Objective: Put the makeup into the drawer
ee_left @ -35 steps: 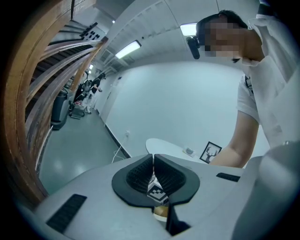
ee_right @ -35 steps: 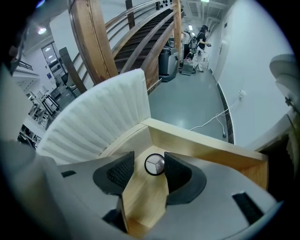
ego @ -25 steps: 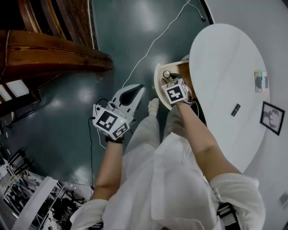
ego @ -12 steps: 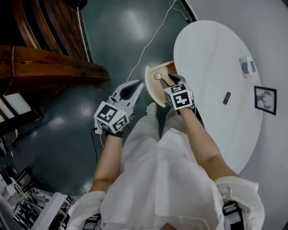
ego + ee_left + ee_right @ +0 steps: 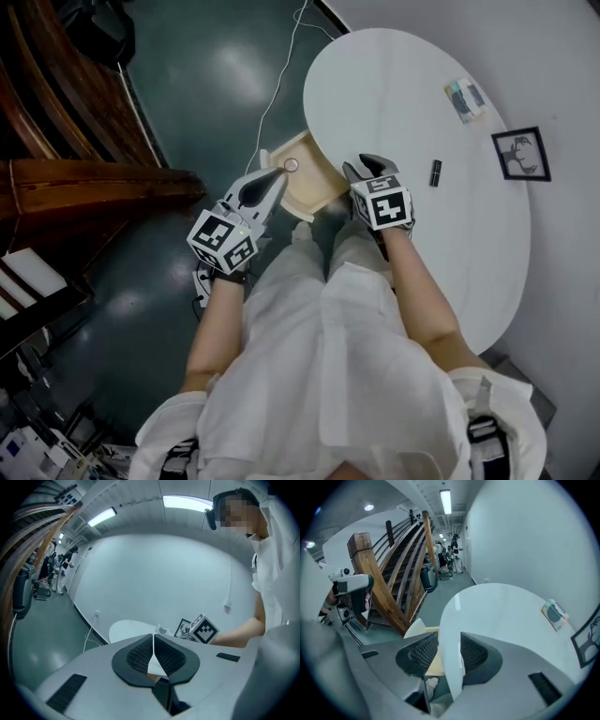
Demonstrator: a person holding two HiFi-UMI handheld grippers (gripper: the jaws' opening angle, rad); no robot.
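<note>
A pale wooden drawer (image 5: 313,183) stands pulled out from the left edge of the white oval table (image 5: 412,103). A small round makeup item (image 5: 291,165) lies in the drawer's far corner. A small black makeup tube (image 5: 435,172) lies on the tabletop. My right gripper (image 5: 361,167) hovers over the table's edge beside the drawer; its jaws are closing with nothing between them, and the table's edge (image 5: 450,620) shows through the gap. My left gripper (image 5: 279,174) is shut and empty, its tip at the drawer's front left corner.
A small boxed palette (image 5: 466,98) and a framed picture (image 5: 521,154) lie on the table's far right part. A wooden staircase (image 5: 84,178) stands at the left. A white cable (image 5: 272,103) runs over the dark floor. The person's legs are under the drawer.
My right gripper has come up out of the drawer to the table's edge. My left gripper has moved toward the drawer's front. The round item stays in the drawer.
</note>
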